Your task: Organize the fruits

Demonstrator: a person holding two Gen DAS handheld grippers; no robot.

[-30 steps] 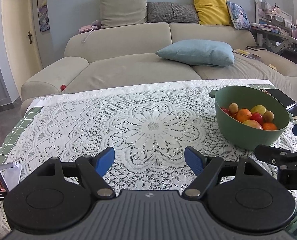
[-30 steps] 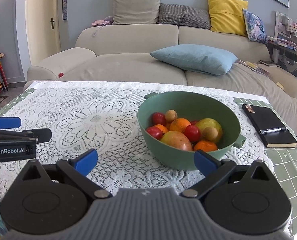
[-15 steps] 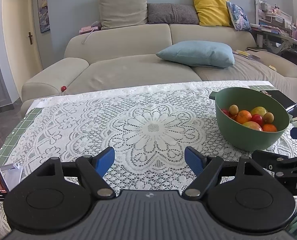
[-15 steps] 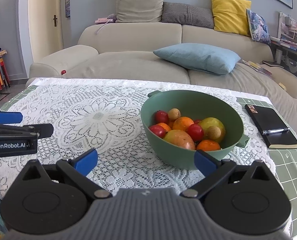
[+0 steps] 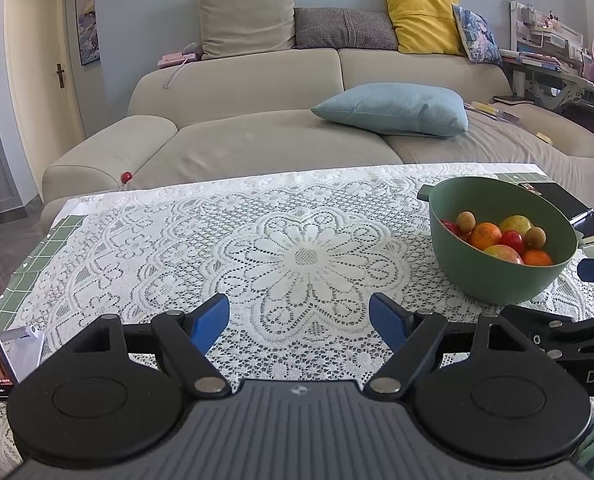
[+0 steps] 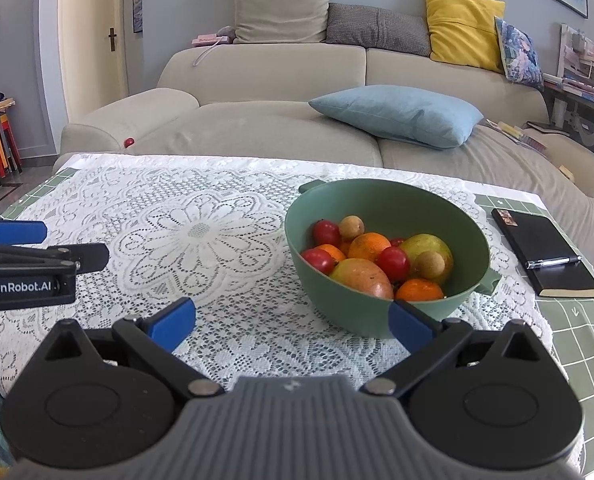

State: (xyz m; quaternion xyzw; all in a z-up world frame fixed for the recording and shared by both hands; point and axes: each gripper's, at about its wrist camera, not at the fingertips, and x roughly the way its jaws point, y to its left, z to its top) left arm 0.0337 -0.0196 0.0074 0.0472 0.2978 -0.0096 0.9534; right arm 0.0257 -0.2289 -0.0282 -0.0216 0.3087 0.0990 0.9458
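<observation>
While both tools sit low at the near table edge, nothing is gripped.
Left gripper (image 5: pixel 299 318): jaws spread wide, blue pads apart, nothing between them; hovers over the lace cloth, aimed at the big flower motif; the bowl lies off to its right.
Right gripper (image 6: pixel 291 320): jaws spread wide, empty; points at the bowl, right pad overlapping the bowl's near wall in view, contact unclear.
Left gripper, from right wrist view (image 6: pixel 25 264): seen side-on at the left edge, "GenRobot.AI" label readable.
Green bowl (image 6: pixel 381 200): upright on the lace cloth, right half of the table, small handle on each side.
Fruits (image 6: pixel 377 258): all piled inside the bowl.
Oranges (image 6: pixel 369 245): one centre, one at the near rim, another partly hidden at left.
Mango (image 6: pixel 363 276): red-yellow, front of the pile, touching the near wall.
Yellow-green fruit (image 6: pixel 427 246): back right of the pile.
Red tomatoes (image 6: pixel 393 263): several small ones, scattered among the oranges.
Small tan round fruits (image 6: pixel 430 264): two, sitting on top.
Lace tablecloth (image 5: pixel 201 240): white, covers most of the table over a green check cloth.
Black notebook (image 6: pixel 545 252): right of the bowl, apart from it, pen (image 6: pixel 553 262) lying across it.
Sofa (image 5: pixel 257 136): behind the table, blue cushion (image 5: pixel 393 109) on the seat.
</observation>
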